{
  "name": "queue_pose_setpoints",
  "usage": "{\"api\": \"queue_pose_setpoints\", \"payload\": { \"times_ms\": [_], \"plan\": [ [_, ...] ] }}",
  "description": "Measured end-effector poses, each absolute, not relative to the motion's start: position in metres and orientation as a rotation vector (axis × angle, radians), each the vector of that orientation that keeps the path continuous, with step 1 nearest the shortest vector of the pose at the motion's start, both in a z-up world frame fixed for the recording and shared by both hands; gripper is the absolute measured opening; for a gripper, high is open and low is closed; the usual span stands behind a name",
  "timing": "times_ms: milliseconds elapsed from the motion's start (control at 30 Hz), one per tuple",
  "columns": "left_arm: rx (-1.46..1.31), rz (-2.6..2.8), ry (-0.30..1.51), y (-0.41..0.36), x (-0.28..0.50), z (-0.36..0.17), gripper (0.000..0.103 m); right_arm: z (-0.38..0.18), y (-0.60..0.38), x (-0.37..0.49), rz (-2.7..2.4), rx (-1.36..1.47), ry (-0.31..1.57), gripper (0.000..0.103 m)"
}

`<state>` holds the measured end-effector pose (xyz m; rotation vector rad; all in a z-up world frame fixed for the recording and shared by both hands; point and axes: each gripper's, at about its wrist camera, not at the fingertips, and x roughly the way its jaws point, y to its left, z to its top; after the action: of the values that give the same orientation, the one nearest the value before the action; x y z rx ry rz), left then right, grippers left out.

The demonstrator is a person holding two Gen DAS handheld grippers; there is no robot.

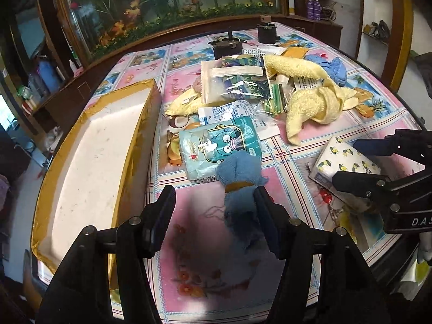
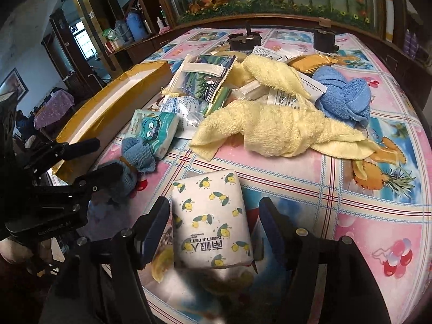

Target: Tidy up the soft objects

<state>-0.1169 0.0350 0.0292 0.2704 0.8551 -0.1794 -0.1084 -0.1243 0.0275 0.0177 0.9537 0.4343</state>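
A small blue rolled cloth (image 1: pixel 239 186) with a tan band lies on the flowered tablecloth between the fingers of my left gripper (image 1: pixel 214 206). It rests against the right finger; the left finger stands clear of it, so the gripper is open. My right gripper (image 2: pixel 214 221) is open around a white tissue pack (image 2: pixel 212 218) printed with lemons, with small gaps on both sides. The same pack (image 1: pixel 347 162) shows at the right of the left wrist view. The blue cloth (image 2: pixel 135 156) also appears beside the left gripper (image 2: pixel 109 155) in the right wrist view.
A long gold box (image 1: pixel 89 162) with a white inside lies at the left. A teal cartoon tissue pack (image 1: pixel 216 145), yellow towels (image 2: pixel 272 132), a blue towel (image 2: pixel 343 97) and several plastic packets (image 1: pixel 235 81) are piled mid-table. Two dark stands (image 1: pixel 266 31) sit at the back.
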Motion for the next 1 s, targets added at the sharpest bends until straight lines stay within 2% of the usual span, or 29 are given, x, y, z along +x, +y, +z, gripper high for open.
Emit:
{"api": "queue_pose_setpoints", "payload": {
  "times_ms": [300, 467, 733, 800, 833, 1000],
  "plan": [
    [0.261, -0.185, 0.921, 0.027, -0.115, 0.012, 0.061, 0.025, -0.119, -0.104, 0.375, -0.023, 0.964, 0.069],
    [0.235, -0.190, 0.930, 0.029, -0.112, 0.010, 0.063, 0.022, -0.116, -0.103, 0.351, -0.043, 0.972, 0.069],
    [0.205, -0.212, 0.926, 0.028, -0.111, 0.008, 0.062, 0.022, -0.108, -0.107, 0.346, -0.111, 0.968, 0.067],
    [0.157, -0.275, 0.931, 0.031, -0.112, 0.008, 0.041, 0.022, -0.107, -0.108, 0.354, -0.116, 0.961, 0.054],
    [0.143, -0.302, 0.930, 0.032, -0.113, 0.008, 0.028, 0.023, -0.107, -0.108, 0.357, -0.113, 0.961, 0.053],
    [0.163, -0.322, 0.910, 0.028, -0.119, 0.012, 0.025, 0.024, -0.109, -0.109, 0.372, -0.075, 0.957, 0.052]
  ]
}}
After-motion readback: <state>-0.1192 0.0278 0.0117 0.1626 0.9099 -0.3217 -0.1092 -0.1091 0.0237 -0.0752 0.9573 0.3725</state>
